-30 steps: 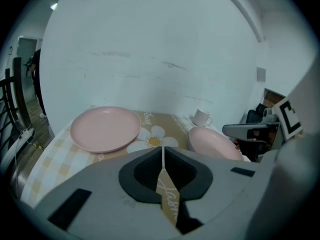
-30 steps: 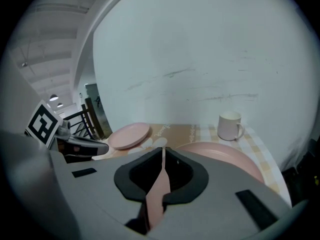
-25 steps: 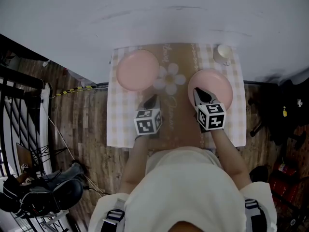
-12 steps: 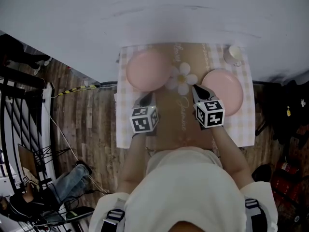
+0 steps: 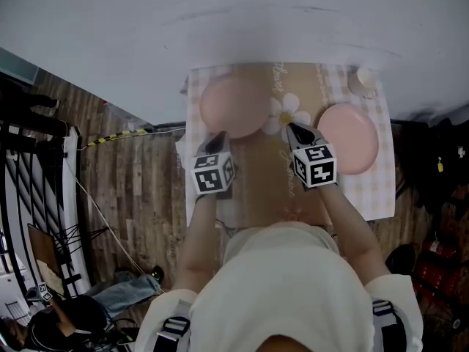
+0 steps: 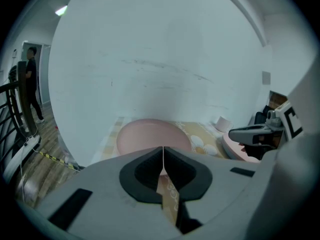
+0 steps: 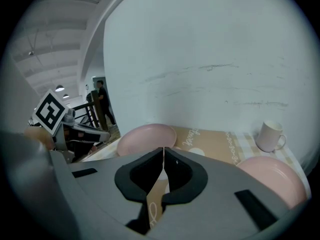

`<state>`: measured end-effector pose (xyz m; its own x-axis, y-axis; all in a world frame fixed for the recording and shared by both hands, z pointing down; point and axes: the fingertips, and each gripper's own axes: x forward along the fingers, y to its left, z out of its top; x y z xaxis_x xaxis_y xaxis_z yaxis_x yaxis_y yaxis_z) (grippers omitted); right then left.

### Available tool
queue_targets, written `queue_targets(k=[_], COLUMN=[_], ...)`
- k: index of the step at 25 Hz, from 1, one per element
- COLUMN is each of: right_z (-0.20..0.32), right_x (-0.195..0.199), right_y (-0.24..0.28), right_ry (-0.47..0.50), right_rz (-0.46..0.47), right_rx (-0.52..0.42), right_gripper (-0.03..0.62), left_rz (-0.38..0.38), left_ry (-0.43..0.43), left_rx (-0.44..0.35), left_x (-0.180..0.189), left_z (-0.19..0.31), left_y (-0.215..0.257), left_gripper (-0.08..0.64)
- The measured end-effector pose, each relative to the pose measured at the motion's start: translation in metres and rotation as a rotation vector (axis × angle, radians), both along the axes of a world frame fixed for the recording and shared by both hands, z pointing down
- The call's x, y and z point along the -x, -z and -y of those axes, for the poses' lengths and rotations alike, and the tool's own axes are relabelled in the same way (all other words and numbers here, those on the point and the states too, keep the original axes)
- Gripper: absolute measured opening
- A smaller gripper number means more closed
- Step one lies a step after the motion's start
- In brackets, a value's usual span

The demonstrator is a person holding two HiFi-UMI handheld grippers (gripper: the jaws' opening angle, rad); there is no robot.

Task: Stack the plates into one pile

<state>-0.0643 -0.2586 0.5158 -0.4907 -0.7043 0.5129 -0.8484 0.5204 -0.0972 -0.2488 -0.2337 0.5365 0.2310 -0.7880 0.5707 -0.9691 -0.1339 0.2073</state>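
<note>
Two pink plates lie apart on the clothed table (image 5: 370, 191): the left plate (image 5: 233, 105) (image 6: 150, 135) (image 7: 146, 138) and the right plate (image 5: 349, 138) (image 7: 274, 179). My left gripper (image 5: 219, 137) (image 6: 163, 150) is shut and empty, its tips at the near edge of the left plate. My right gripper (image 5: 292, 128) (image 7: 163, 152) is also shut and empty, over the flower print between the two plates, just left of the right plate. Each gripper shows in the other's view: the right gripper (image 6: 260, 134) and the left gripper (image 7: 65, 129).
A white cup (image 5: 363, 81) (image 7: 270, 135) stands at the table's back right corner, behind the right plate. A pale wall runs along the table's far edge. Wooden floor and a black railing (image 5: 29, 160) lie to the left.
Both grippers have moved left across the table. The right gripper has left the right plate for the middle; the left one has come to the left plate's near edge.
</note>
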Motion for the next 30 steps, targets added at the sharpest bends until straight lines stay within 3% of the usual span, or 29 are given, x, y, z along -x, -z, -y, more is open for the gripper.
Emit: queue_targets(k=[26,30], right_z=[0.05,0.061], right_x=[0.05,0.056], right_y=[-0.042,-0.05], right_ry=[-0.034,-0.038], right_rz=[-0.057,-0.063], right_rx=[0.052,0.068], right_gripper=[0.009,0.057], left_rz=[0.031,0.031], left_ry=[0.024,0.044], left_rx=[0.033,0.042], left_x=[0.068,0.078], left_z=[0.051,0.06], left_y=[-0.042,-0.051], left_gripper=[0.009,0.012])
